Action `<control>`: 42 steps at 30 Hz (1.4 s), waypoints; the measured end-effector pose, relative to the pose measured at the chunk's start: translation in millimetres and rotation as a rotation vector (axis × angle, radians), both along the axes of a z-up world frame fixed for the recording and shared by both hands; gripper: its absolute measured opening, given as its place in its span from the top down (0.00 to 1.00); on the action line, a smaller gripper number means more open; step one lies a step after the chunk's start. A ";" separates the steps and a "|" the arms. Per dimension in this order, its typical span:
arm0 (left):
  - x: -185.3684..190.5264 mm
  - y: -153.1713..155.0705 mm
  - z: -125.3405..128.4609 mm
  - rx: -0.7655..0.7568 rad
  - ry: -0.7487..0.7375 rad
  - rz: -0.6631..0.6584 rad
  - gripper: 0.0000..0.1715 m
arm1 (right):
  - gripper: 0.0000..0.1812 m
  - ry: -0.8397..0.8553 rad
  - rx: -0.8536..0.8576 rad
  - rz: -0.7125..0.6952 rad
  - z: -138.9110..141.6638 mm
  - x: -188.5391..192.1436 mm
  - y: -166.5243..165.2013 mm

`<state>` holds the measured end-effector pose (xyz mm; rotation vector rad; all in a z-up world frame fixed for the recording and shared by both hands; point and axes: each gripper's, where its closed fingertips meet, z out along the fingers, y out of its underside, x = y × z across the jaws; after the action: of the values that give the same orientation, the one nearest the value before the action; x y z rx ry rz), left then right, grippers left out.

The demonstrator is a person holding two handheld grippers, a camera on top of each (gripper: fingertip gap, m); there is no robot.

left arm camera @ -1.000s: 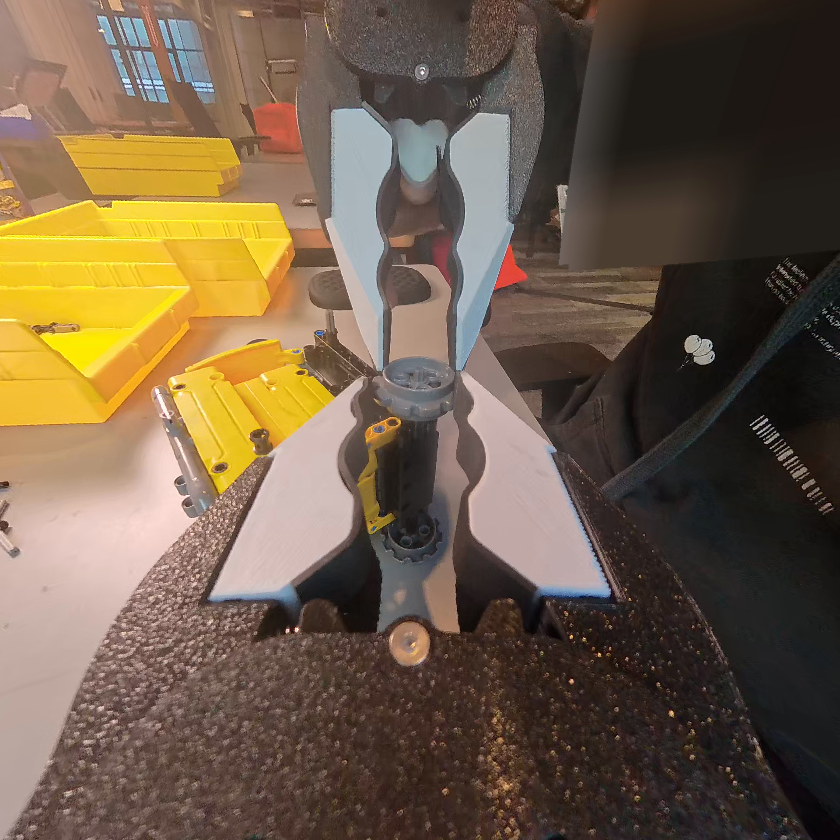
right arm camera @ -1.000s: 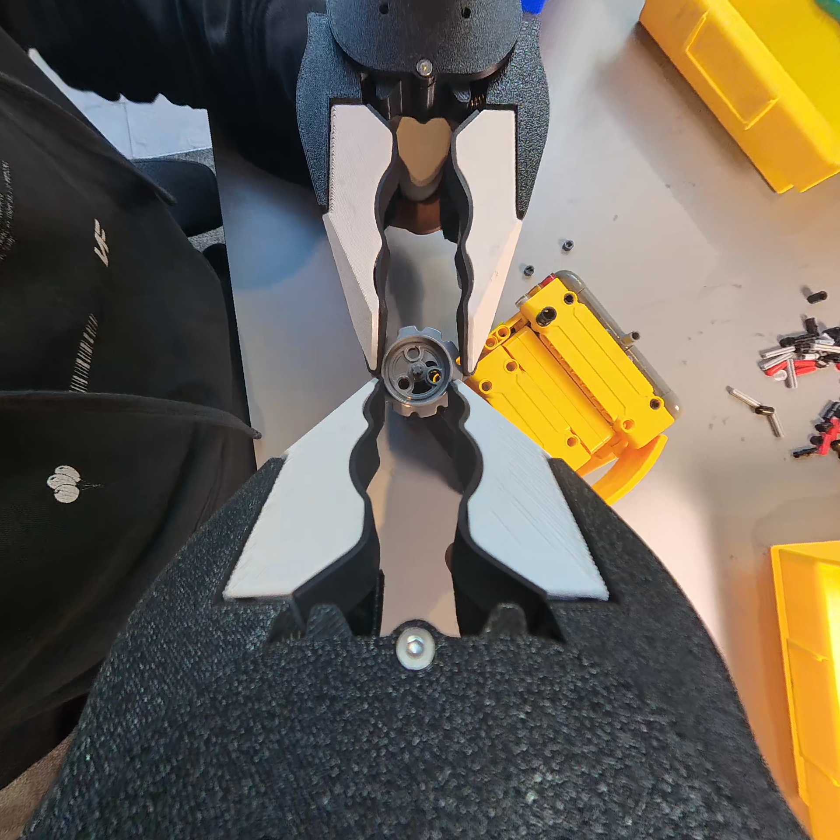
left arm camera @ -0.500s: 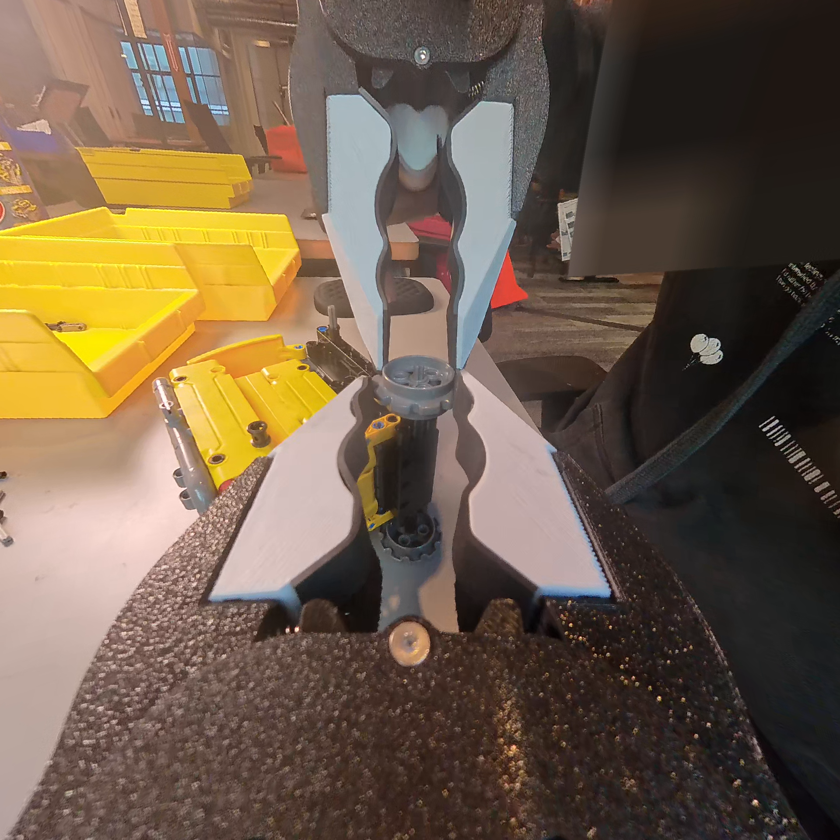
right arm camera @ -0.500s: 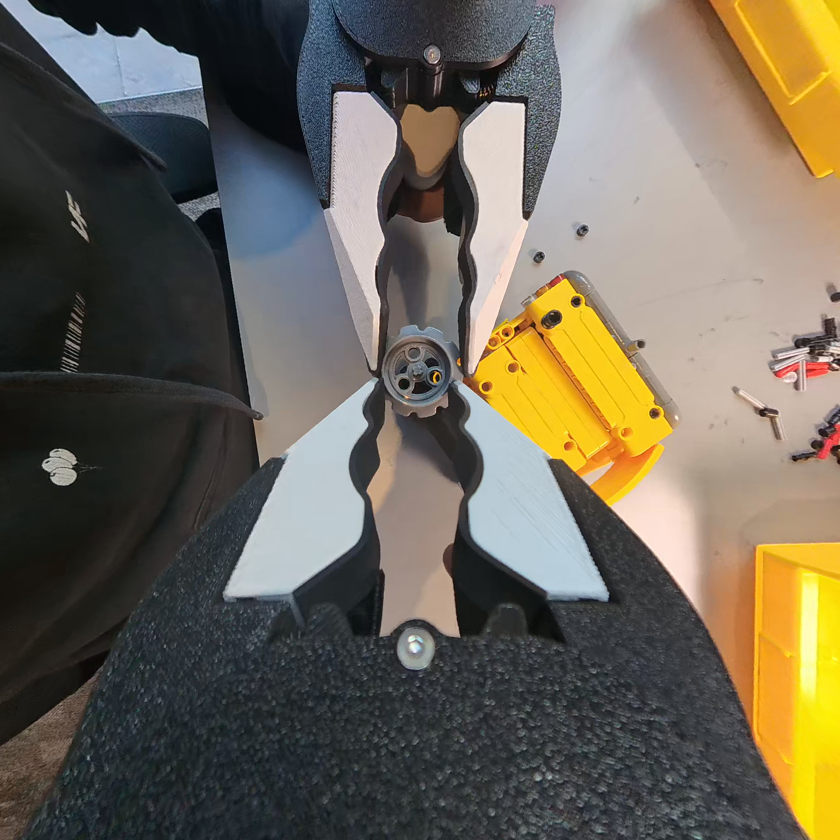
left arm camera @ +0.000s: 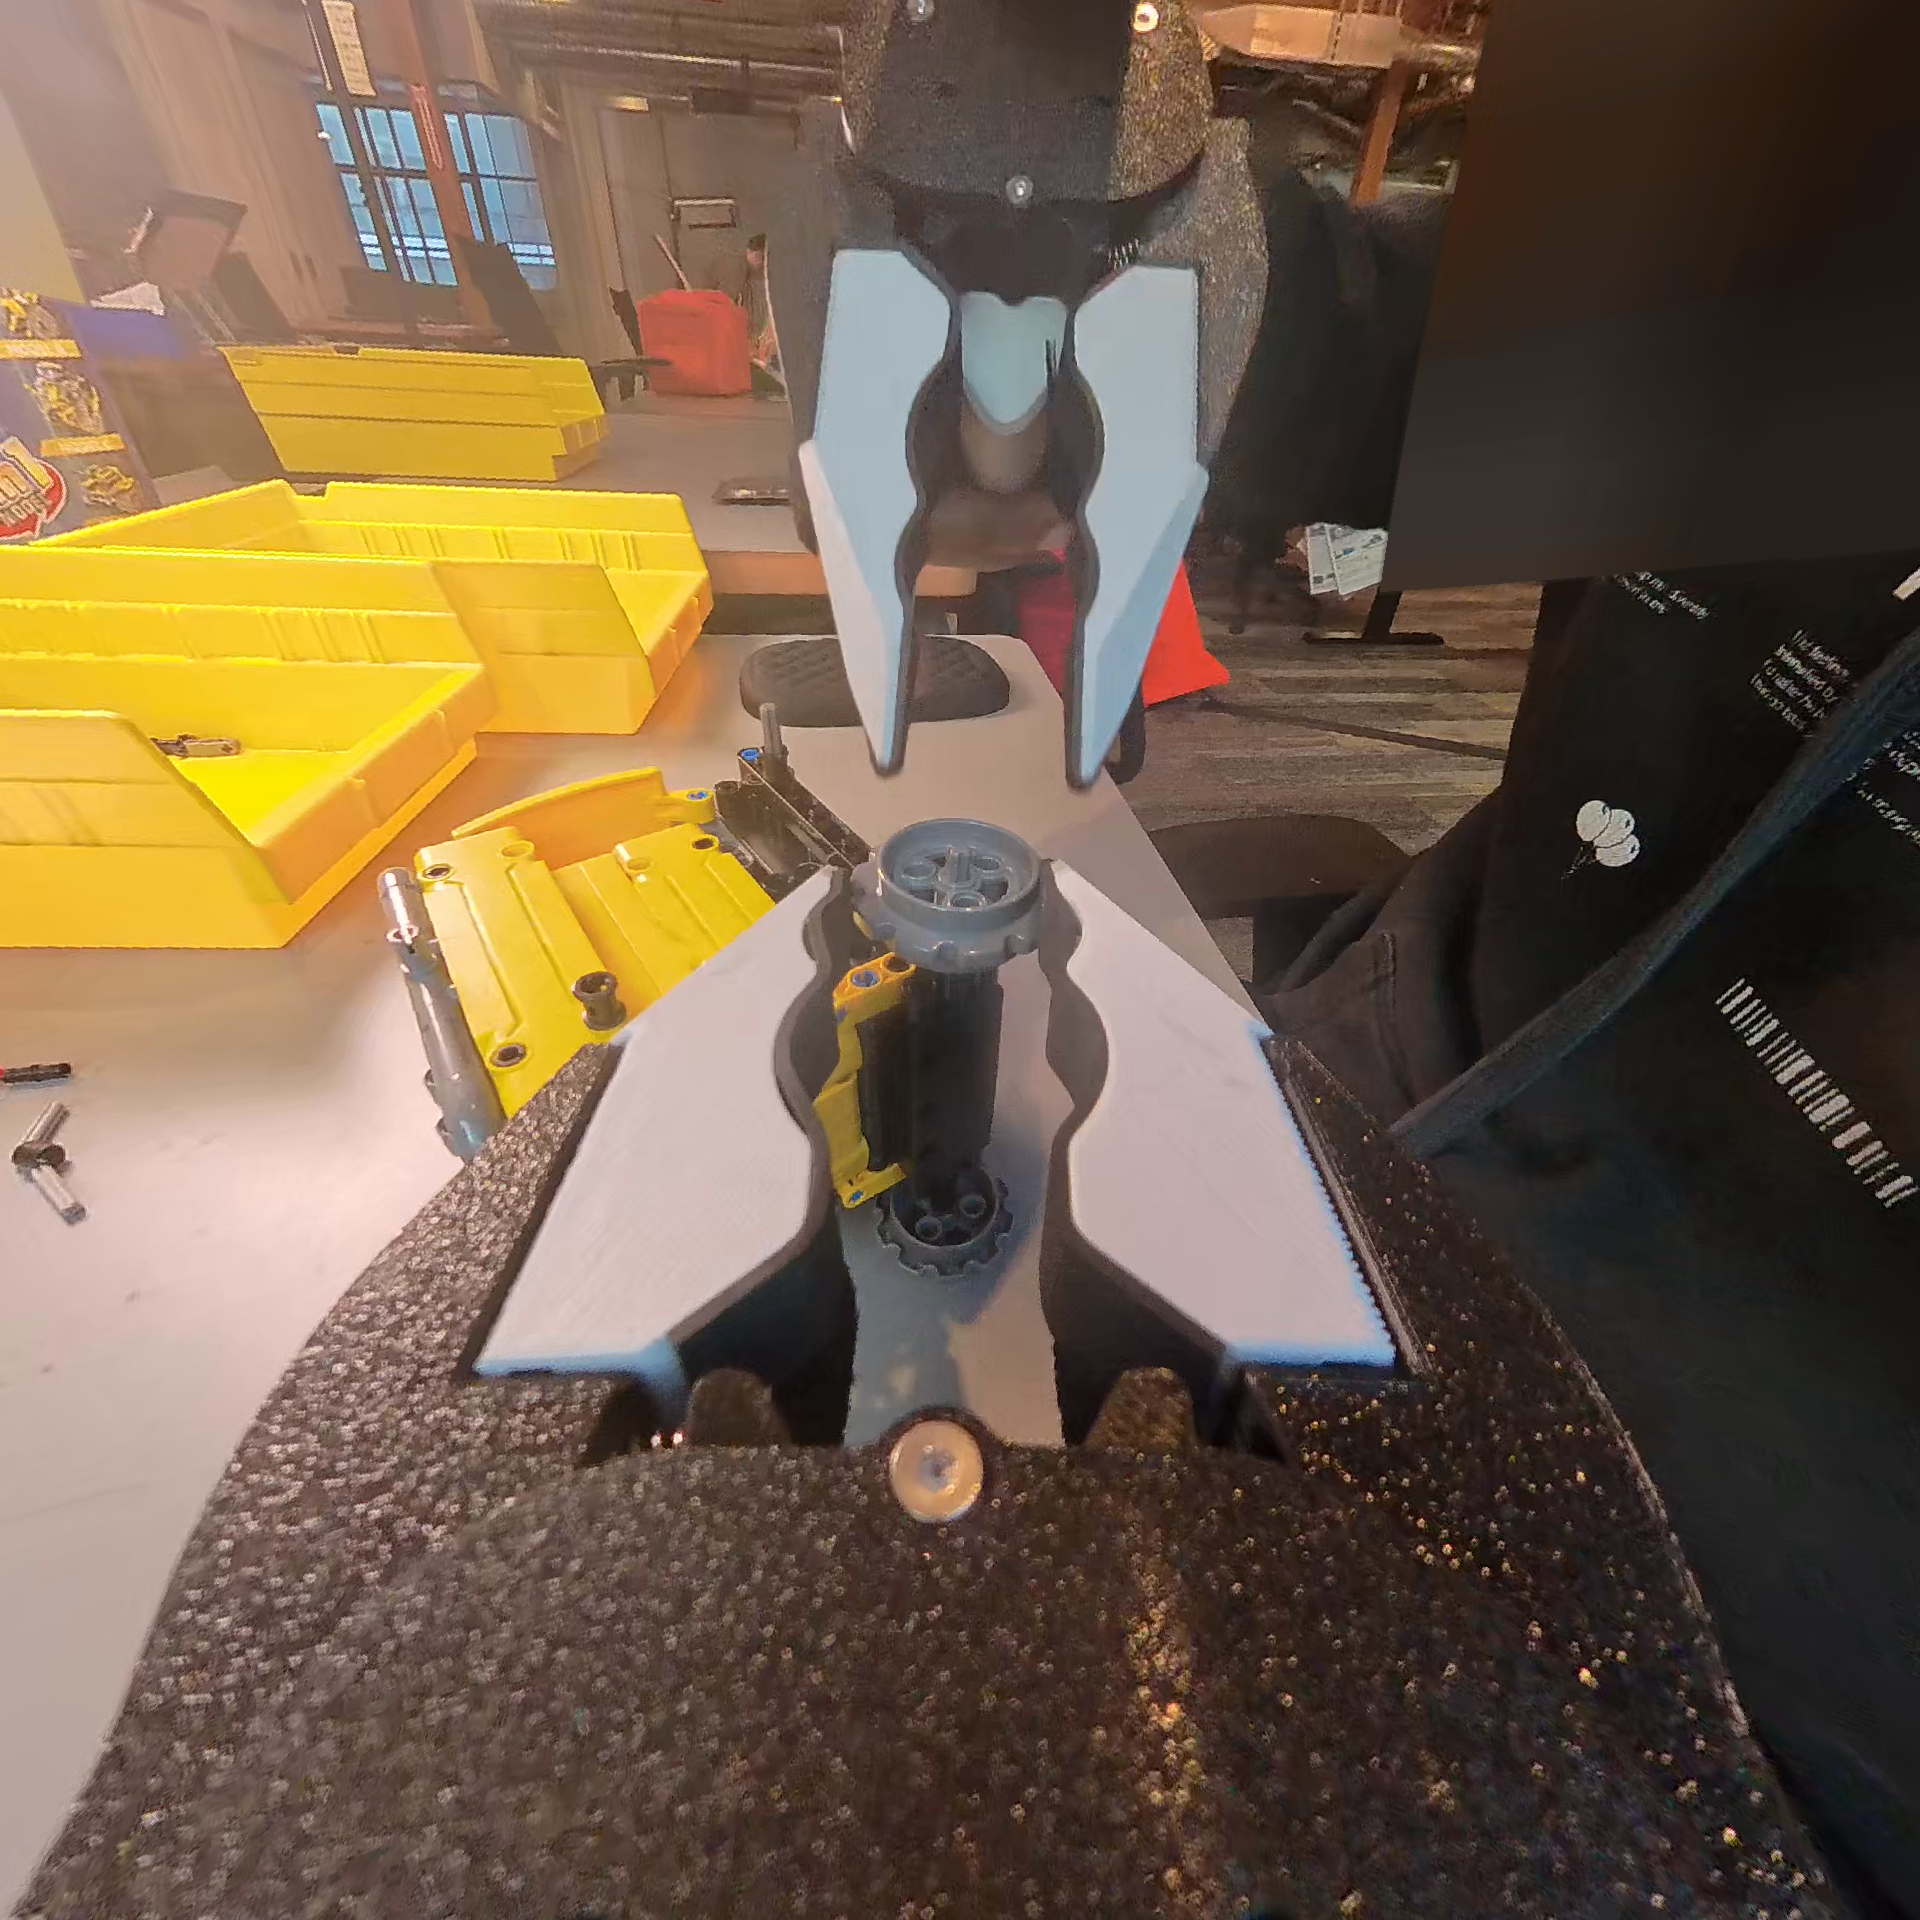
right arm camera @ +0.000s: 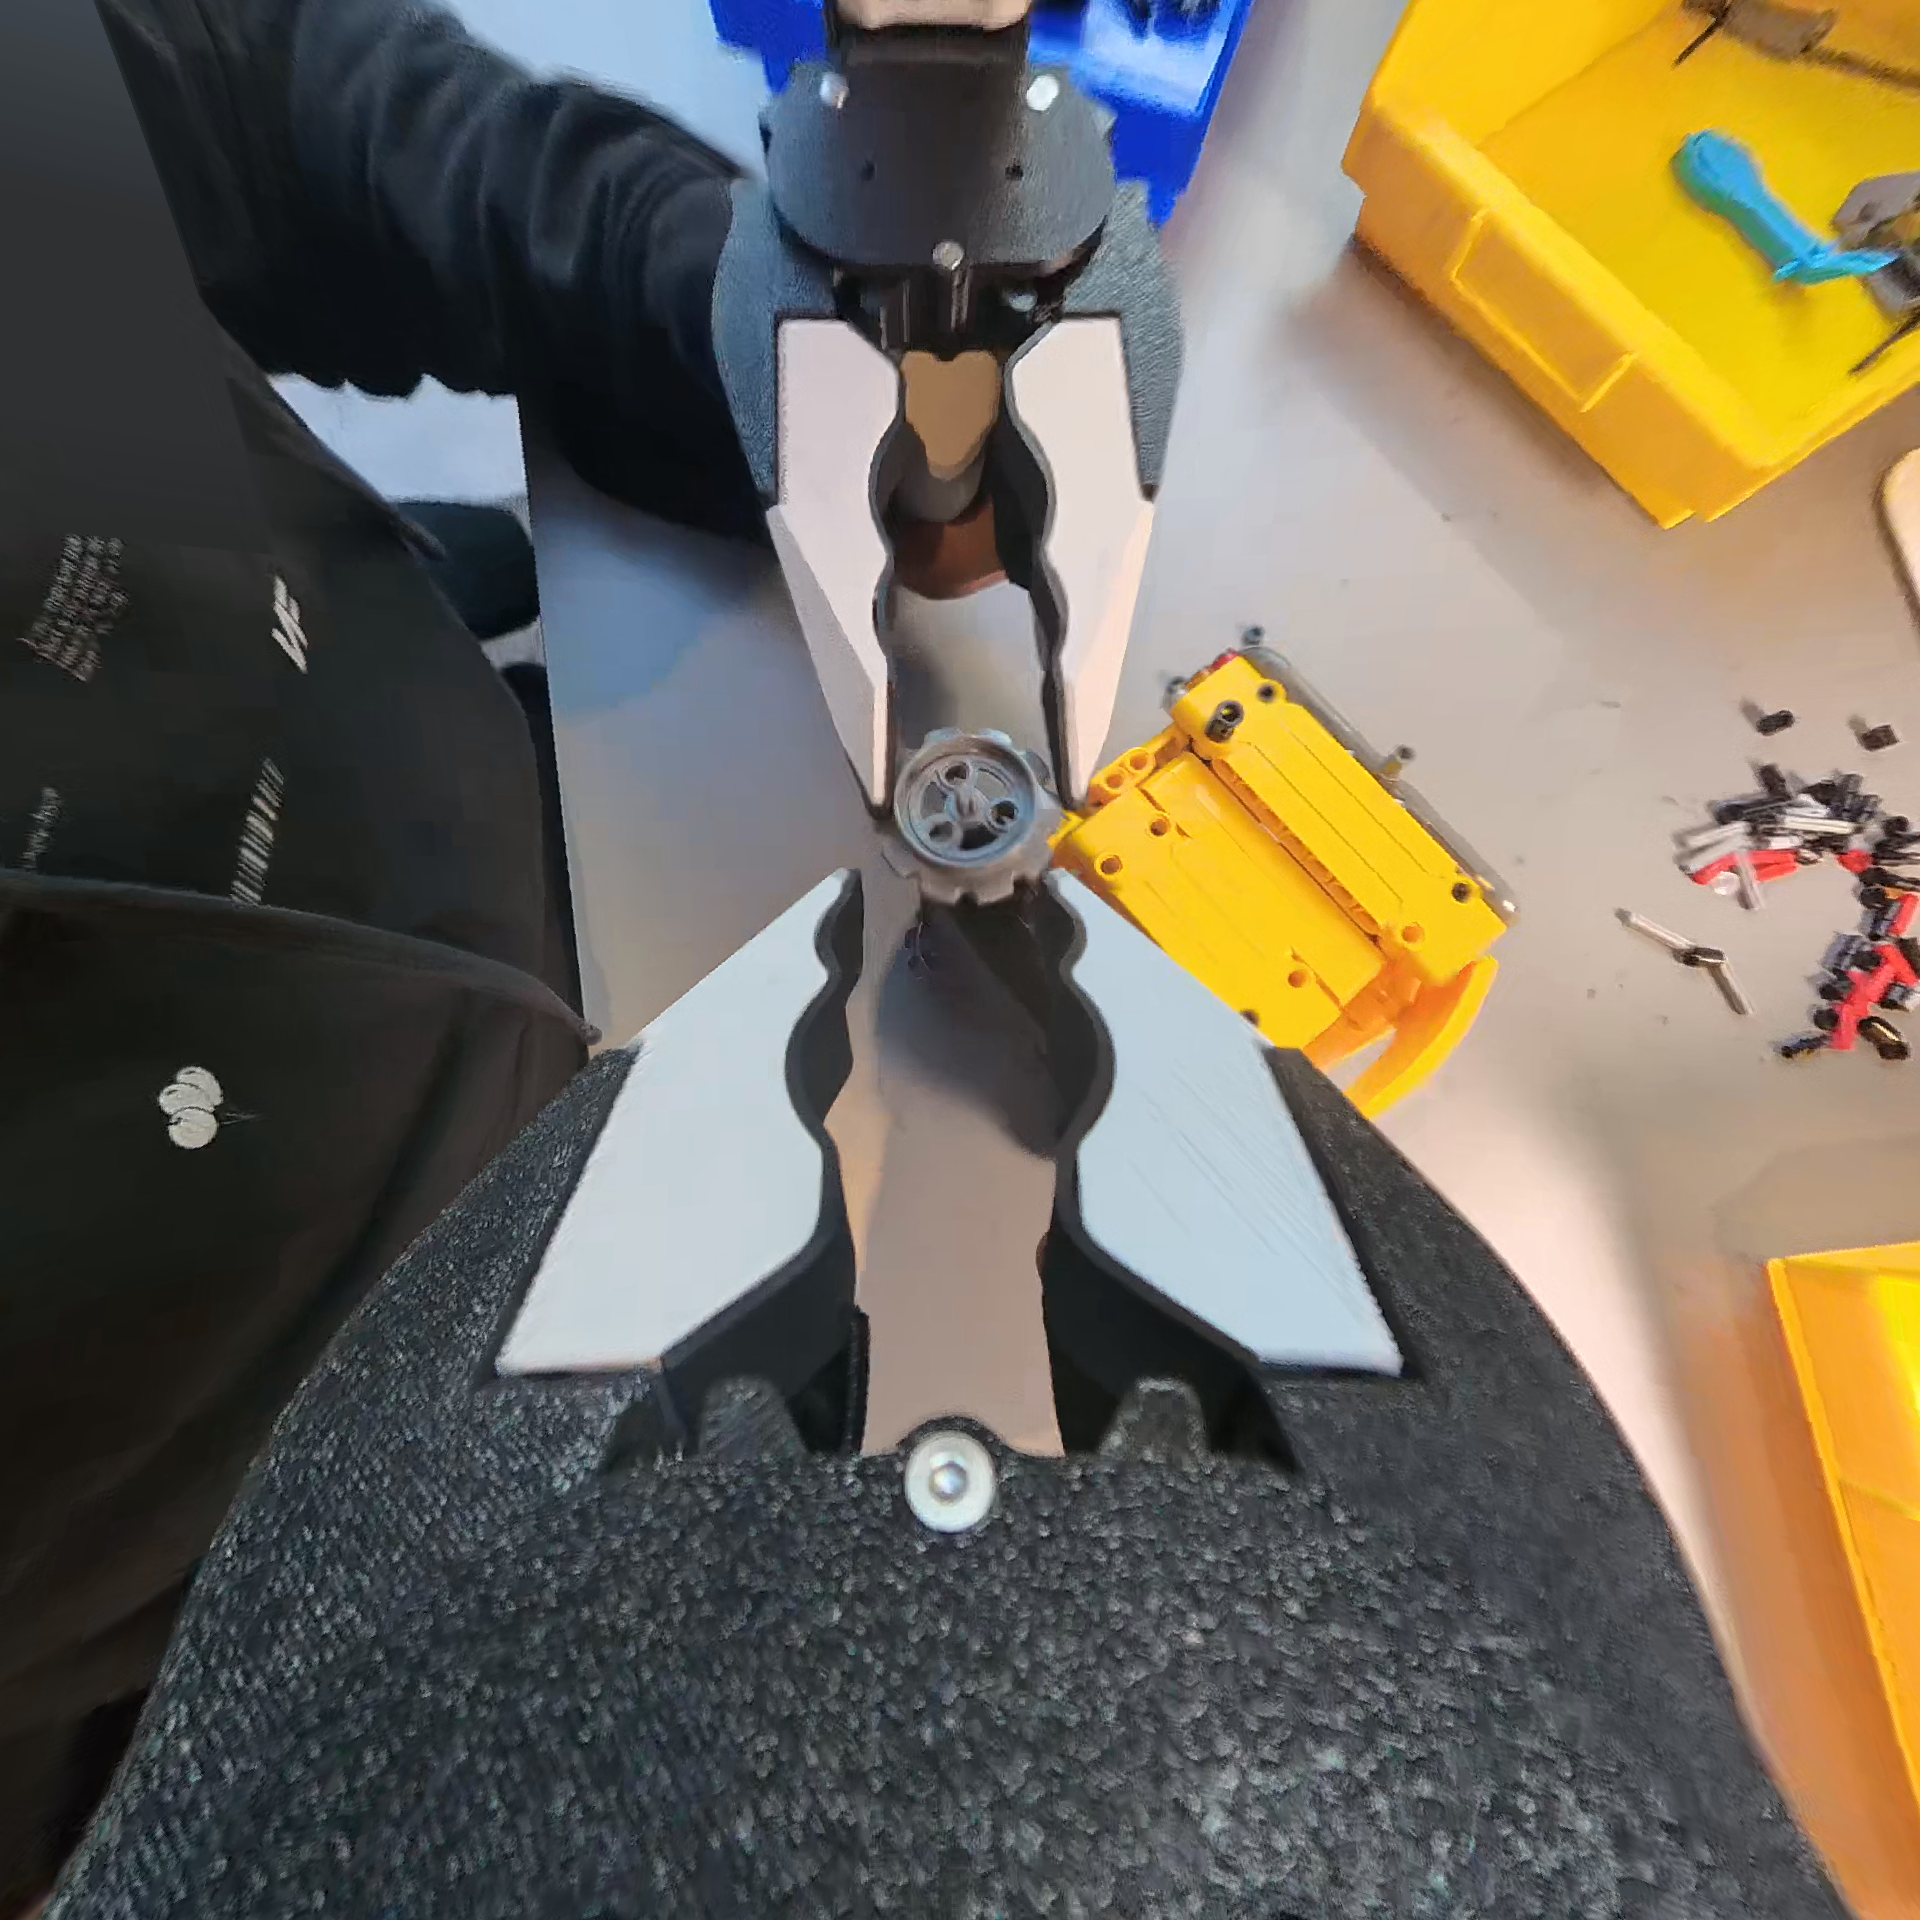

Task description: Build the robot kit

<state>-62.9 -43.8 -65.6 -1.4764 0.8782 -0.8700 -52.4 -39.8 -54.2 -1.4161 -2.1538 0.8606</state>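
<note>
Left hand-held gripper (left arm camera: 951, 914): its fingers are closed on a small brick-built assembly, gripping it just below the grey toothed wheel (left arm camera: 958, 891) at the fingertips. The assembly runs back between the fingers toward the gripper body: a black ribbed axle section (left arm camera: 935, 1070), a yellow angled beam (left arm camera: 854, 1081) on its left side, and a second dark toothed wheel (left arm camera: 943, 1226) at the near end.

Right hand-held gripper (right arm camera: 961, 883): its fingers stand narrowly apart and grip nothing. In the right wrist view the grey toothed wheel (right arm camera: 968, 816) sits just beyond its fingertips, clamped between the tips of the opposing gripper. In the left wrist view this gripper (left arm camera: 982, 774) hangs above the wheel, tips apart from it with a clear gap.

Surroundings: a yellow brick-built panel model (left arm camera: 582, 925) lies on the grey counter (left arm camera: 208, 1195), just left of the left gripper's fingers; the right wrist view shows the same model (right arm camera: 1288, 862) just right of the wheel. Yellow storage bins (left arm camera: 312, 665) stand farther left. Loose black, red and grey pins (right arm camera: 1829, 883) lie scattered well right of the right gripper. A person in dark clothing (left arm camera: 1714, 1039) is beside the counter.
</note>
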 end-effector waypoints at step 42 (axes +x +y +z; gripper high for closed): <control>-72.8 26.1 20.0 0.014 -0.204 0.261 0.78 | 0.72 -0.009 0.060 -0.751 -131.9 135.2 258.5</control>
<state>-135.7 -17.7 -45.6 -1.4239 0.5267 -0.8001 82.8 218.7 -186.1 -1.9784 -1.4287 0.4889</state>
